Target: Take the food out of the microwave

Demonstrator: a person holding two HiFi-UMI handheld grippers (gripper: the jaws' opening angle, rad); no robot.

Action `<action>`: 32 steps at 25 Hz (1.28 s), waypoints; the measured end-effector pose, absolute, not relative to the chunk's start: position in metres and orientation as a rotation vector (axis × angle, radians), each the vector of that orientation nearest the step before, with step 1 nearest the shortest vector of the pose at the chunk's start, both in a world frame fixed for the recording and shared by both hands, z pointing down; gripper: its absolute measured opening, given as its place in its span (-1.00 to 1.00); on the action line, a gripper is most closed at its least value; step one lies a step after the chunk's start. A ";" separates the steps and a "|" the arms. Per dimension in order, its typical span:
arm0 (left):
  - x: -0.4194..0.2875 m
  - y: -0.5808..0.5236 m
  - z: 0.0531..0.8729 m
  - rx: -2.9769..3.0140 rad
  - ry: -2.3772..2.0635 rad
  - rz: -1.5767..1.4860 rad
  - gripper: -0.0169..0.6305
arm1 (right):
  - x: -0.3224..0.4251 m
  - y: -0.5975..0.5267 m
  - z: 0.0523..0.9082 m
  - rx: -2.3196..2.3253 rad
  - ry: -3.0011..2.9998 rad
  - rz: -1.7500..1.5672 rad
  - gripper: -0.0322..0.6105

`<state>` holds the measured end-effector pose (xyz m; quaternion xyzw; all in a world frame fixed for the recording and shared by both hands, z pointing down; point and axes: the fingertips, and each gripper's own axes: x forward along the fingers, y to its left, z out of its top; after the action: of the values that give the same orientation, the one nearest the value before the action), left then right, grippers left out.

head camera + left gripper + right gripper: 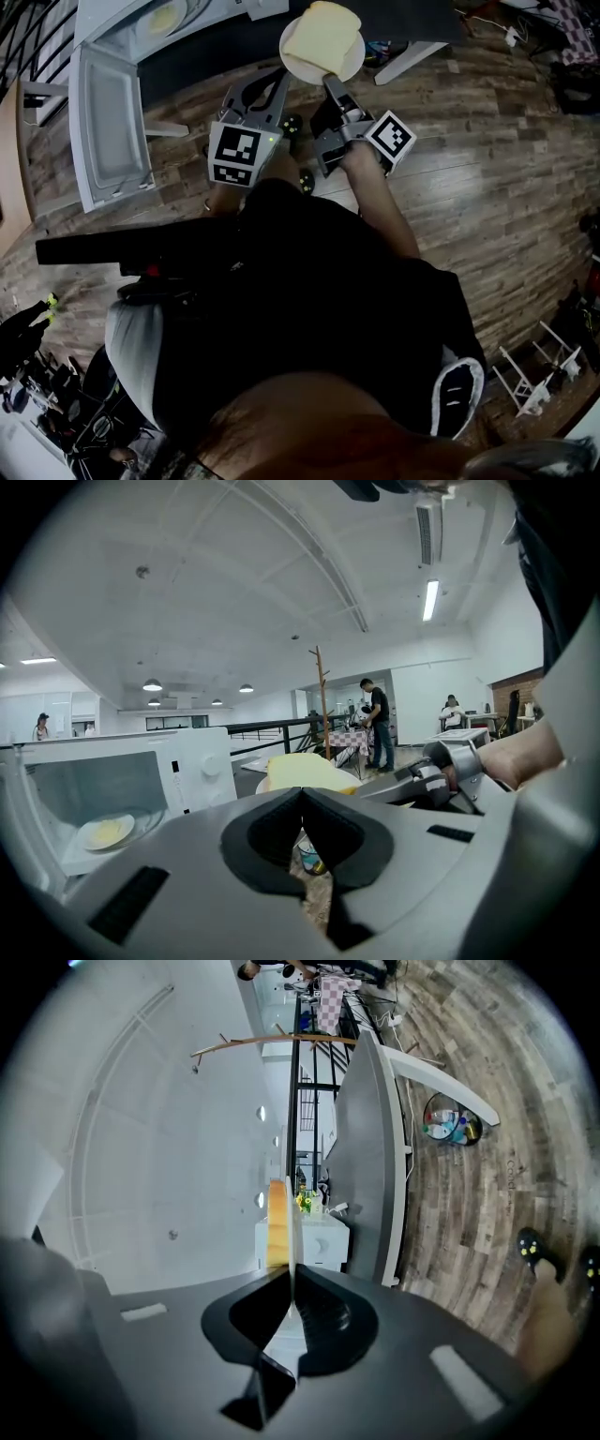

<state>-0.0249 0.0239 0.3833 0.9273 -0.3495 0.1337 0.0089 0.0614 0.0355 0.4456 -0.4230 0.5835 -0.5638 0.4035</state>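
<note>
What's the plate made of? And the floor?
The plate looks like glazed white ceramic, maybe plastic: it has a smooth, thin, white rim. The floor looks like wood or wood-look planks: it shows brown grain, board seams and a slight shine.

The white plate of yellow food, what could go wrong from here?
The right gripper pinches only the rim of the round white plate, so it could tilt and the pale yellow food slide off. The open white microwave door juts out to the left; a swing could hit it.
</note>
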 end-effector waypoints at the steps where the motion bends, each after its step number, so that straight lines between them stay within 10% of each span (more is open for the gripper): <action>1: -0.021 0.023 0.382 2.902 -1.082 0.416 -0.93 | 0.067 0.035 0.445 -1.074 1.470 -1.417 -0.87; 32: 0.087 -0.066 0.388 2.862 -1.086 0.402 -0.93 | 0.201 -0.056 0.445 -1.096 1.446 -1.419 -0.87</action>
<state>0.0868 -0.0657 0.3875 0.9267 -0.3516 0.1301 0.0272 0.2008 -0.0559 0.4453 -0.4348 0.5734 -0.5626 0.4070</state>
